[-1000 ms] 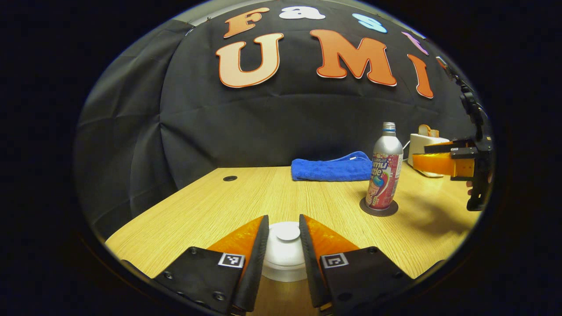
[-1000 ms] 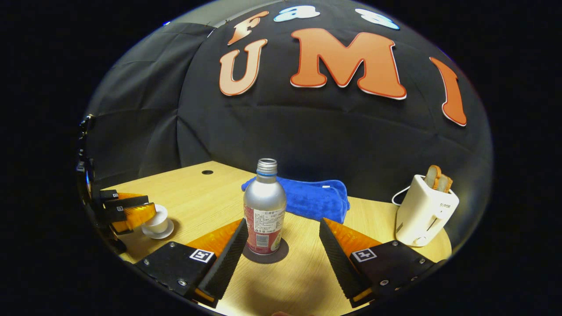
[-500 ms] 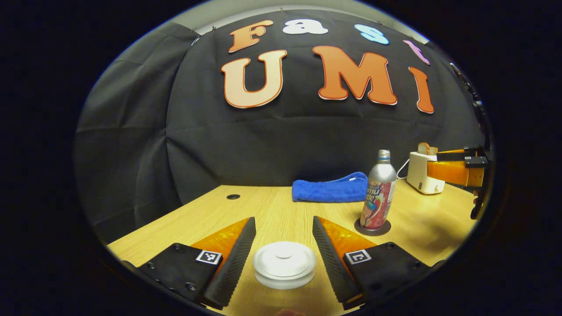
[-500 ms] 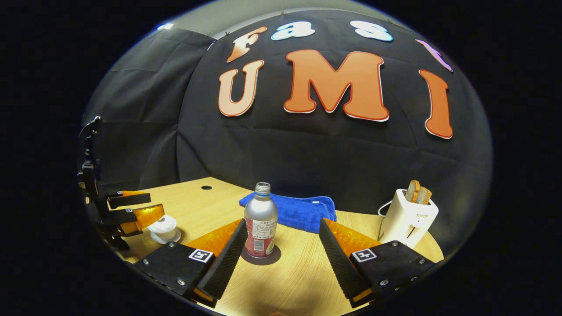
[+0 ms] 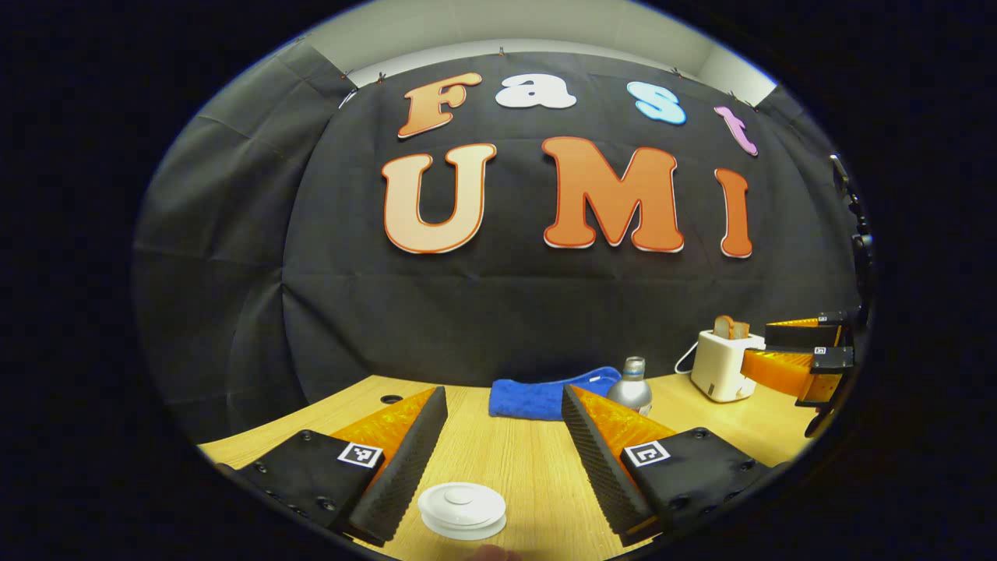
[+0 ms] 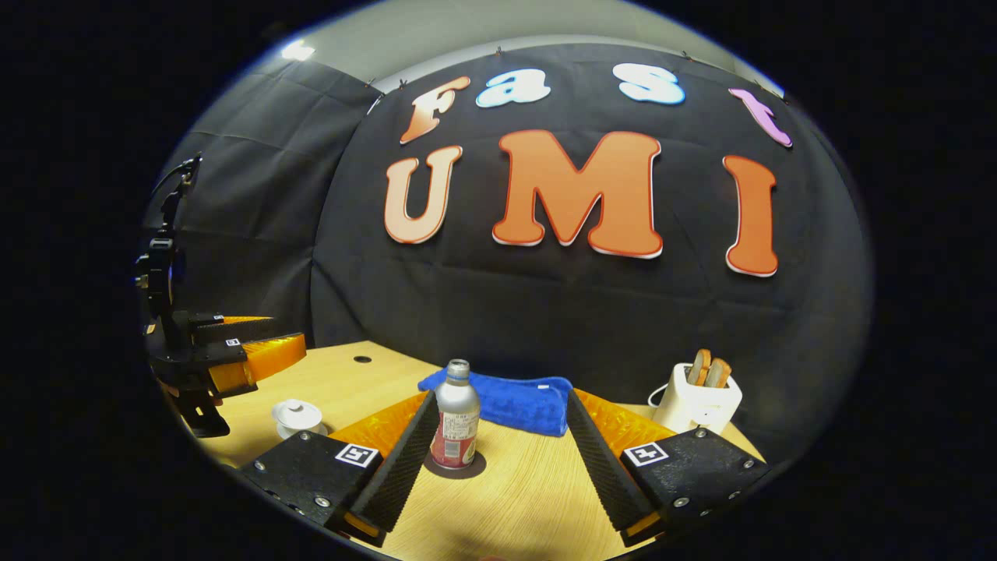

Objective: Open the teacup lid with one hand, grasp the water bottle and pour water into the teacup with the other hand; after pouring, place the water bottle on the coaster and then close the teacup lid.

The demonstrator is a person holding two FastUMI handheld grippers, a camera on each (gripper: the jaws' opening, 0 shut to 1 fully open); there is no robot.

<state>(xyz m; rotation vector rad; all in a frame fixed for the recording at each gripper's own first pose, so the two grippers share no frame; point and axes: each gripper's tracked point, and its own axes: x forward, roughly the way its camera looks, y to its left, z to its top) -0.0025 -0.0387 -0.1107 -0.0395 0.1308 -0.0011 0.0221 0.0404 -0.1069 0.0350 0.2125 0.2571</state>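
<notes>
The left gripper (image 5: pixel 502 405) hangs above the light wooden table (image 5: pixel 530 467) with its two fingers spread wide and nothing between them. Below it, near the table's front edge, sits the white round-lidded porcelain teacup (image 5: pixel 462 508), lid on, apart from both fingers. In the right gripper view the same teacup (image 6: pixel 297 417) stands on its white saucer toward the table's left side, with the left gripper (image 6: pixel 257 343) raised above and behind it.

The right gripper (image 6: pixel 498 405) is also parted wide, holding nothing. Between its fingers, farther along the table, the silver metal water bottle with a red printed label (image 6: pixel 456 425) stands upright on the dark round coaster (image 6: pixel 456 466), its neck uncapped; neither finger touches it. In the left gripper view only the bottle's top (image 5: pixel 632 386) rises behind the gripper's finger, and the right gripper (image 5: pixel 787 351) shows at the far right edge.

A folded blue towel (image 6: pixel 506 401) lies behind the bottle toward the table's back edge. A white toaster with two slices of bread in its slots (image 6: pixel 697 397) stands near the table's back right corner, its cord trailing beside it.
</notes>
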